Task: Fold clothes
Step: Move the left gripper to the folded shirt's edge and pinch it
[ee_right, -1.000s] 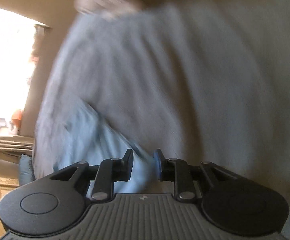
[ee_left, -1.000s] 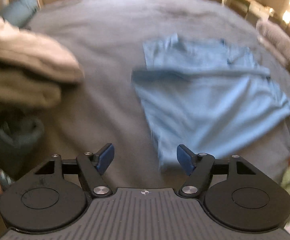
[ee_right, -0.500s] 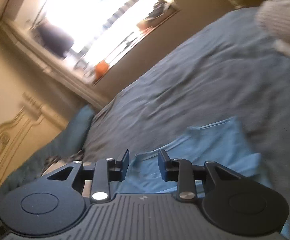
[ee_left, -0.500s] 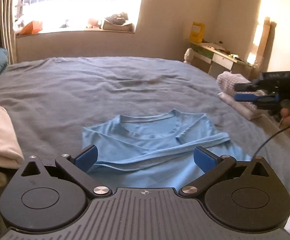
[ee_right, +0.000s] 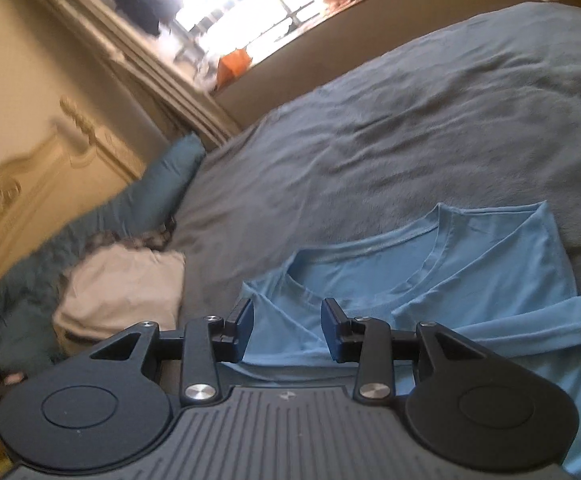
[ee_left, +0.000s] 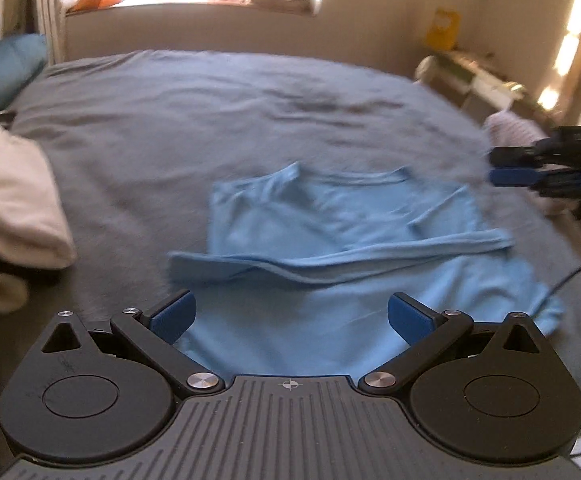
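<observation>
Seen first from the left wrist: left gripper [ee_left: 290, 316] spread to its widest above the near part of the light blue T-shirt [ee_left: 346, 248], holding nothing. Shirt lying on the grey bed [ee_left: 162, 136], sleeves folded in across the chest. White clothes [ee_left: 10, 192] piled left of the shirt; right gripper [ee_left: 502, 168] just off its right edge.

Next, from the right wrist: jaws opening, part-way apart over the shirt's [ee_right: 470, 280] collar, gripping nothing. Teal pillow [ee_right: 162, 184] beyond the shirt, by the headboard.

Black ribbed tongs [ee_left: 289, 316] with blue pads [ee_left: 172, 314] and silver screws [ee_left: 203, 381].
</observation>
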A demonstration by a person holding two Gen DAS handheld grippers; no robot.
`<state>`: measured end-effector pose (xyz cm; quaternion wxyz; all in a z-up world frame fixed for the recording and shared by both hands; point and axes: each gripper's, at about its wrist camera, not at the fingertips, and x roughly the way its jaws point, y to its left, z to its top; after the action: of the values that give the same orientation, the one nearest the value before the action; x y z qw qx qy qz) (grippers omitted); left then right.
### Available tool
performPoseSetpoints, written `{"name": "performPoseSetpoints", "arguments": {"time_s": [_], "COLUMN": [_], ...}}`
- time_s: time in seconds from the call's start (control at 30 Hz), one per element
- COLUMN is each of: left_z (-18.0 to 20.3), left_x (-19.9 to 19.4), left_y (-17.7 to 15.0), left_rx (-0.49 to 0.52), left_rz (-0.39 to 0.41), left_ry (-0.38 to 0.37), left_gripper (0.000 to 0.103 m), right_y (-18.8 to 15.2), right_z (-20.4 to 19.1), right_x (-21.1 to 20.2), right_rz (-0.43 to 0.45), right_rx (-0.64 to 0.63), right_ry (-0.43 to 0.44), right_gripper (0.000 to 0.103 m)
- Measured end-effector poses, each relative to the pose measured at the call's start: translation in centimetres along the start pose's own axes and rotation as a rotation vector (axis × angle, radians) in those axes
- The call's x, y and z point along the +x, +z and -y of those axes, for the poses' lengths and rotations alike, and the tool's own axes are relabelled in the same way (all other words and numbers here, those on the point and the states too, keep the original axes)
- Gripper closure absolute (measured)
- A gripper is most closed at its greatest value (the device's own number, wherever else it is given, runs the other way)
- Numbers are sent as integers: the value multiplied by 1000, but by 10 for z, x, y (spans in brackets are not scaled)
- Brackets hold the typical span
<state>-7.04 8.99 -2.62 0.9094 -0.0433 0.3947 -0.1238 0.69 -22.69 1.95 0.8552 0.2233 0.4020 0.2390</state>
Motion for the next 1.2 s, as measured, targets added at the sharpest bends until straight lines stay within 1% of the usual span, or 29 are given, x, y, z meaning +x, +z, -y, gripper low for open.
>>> {"name": "performPoseSetpoints", "arguments": {"time_s": [0.1,0.2,0.3,0.33,0.37,0.4,0.47,0.63,0.73,0.83,0.93,1.03,1.1,1.13,1.17,1.2], "left_z": [-10,-21,-29,-32,-36,-39,-45,-63,-70,-78,-87,-95,-99,-100,-101,-101], "left_x": [8,16,25,28,32,34,39,51,57,65,73,78,80,81,83,84], "left_y": [-1,-2,-2,-3,-4,-4,-5,-7,-8,-8,-8,-7,-7,-8,-8,-8], "left_rx": [-5,1,32,37,38,39,42,35,55,83,62,34,22,17,14,13], "left_rz": [1,39,64,61,54,48,42,42,50,43,35,36,45,48,51,52], "left_ry": [46,85,120,118,106,95,77,60,30,-27,-81,-126,-147,-152,-155,-155], "left_gripper": [1,4,12,21,26,27,33,37,37,37,37,37,38,39,43,44], "right_y": [-2,-4,-8,-10,-12,-15,-19,-26,-32,-33,-30,-24,-18,-15,-12,-10], "right_z": [-17,-39,-58,-64,-71,-77,-87,-103,-112,-117,-115,-106,-97,-92,-86,-81], "right_x": [21,42,60,66,73,81,95,133,151,164,162,154,148,145,142,139], "right_rz": [-72,-141,-194,-204,-216,-228,-253,-354,-381,-398,-404,-405,-400,-396,-392,-387], "right_rx": [-111,-244,-355,-397,-447,-504,-583,-676,-744,-752,-724,-669,-620,-600,-580,-562], "right_ry": [-17,-18,0,7,17,24,38,127,158,154,171,171,152,136,120,105], "right_gripper": [63,63,63,63,63,63,63,64,64,64,64,64,64,64,64,64]}}
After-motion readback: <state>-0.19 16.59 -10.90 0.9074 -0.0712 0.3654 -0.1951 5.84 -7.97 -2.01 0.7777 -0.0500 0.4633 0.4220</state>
